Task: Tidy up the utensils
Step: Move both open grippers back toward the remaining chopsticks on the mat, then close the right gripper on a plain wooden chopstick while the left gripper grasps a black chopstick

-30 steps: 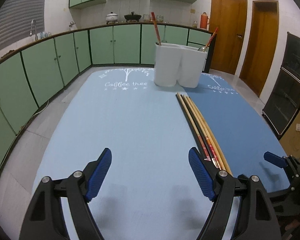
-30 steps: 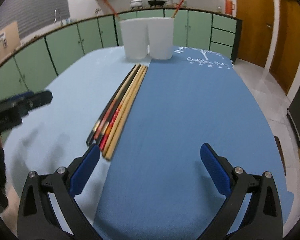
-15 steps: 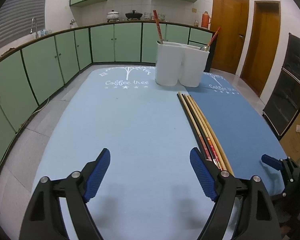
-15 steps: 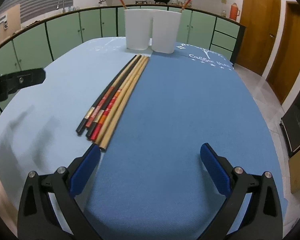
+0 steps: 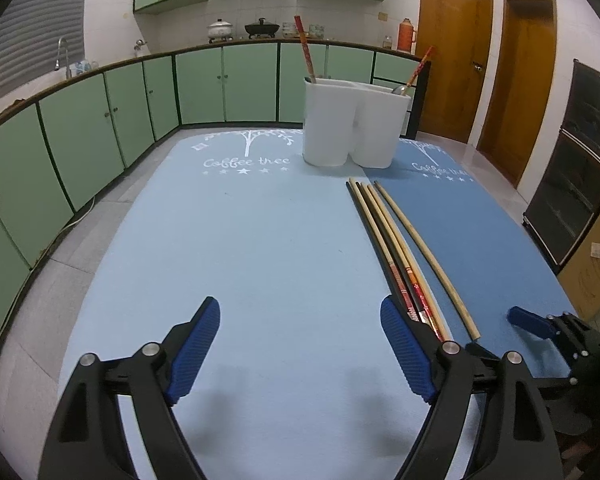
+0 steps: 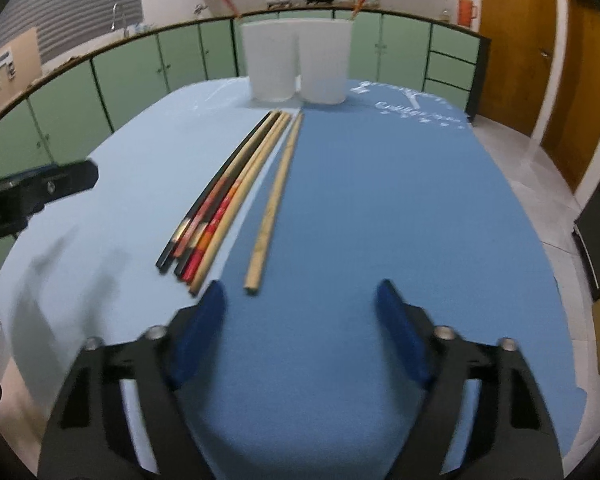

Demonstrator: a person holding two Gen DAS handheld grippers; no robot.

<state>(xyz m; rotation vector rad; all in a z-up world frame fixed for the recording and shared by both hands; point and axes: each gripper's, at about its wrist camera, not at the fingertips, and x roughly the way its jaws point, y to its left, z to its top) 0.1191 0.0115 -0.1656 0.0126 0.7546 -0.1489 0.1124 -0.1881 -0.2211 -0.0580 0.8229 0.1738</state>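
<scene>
Here the chopsticks [image 6: 220, 200] lie bundled along the seam between the pale mat [image 5: 240, 260] and the dark blue mat [image 6: 380, 220], with one tan chopstick [image 6: 274, 204] lying apart just to their right. The white holder [image 5: 354, 124] stands at the bench's far end. The left gripper [image 5: 300, 354] hovers over bare pale mat, jaws spread wide and empty. The right gripper [image 6: 300, 332] has just been narrowing its jaws; nothing sits between them, and open blue mat stretches to the right edge.
</scene>
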